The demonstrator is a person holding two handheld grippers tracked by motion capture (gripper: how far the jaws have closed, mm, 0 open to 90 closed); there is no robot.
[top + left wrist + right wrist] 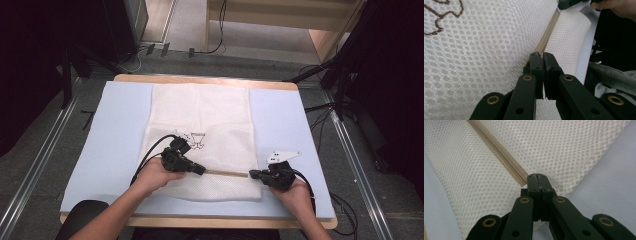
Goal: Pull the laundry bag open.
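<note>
A pale blue mat (110,140) covers the counter (200,80), and on it lies a white mesh laundry bag (200,115), spread flat with its zippered end toward the person. The bag looks light, limp and slightly slippery, the sort of netting that bunches and drags rather than holding shape, so pinching loose mesh would likely just lift a fold. The firmer part is the tan zipper (227,173) running across near the front edge, between the two hands. The left tongs (543,57) are pressed together at the zipper's line, seemingly clamped on its pull or tape, though what exactly sits between them is hidden. The right tongs (538,178) are likewise closed at the zipper's far end, by the bag's corner, apparently anchoring it.
</note>
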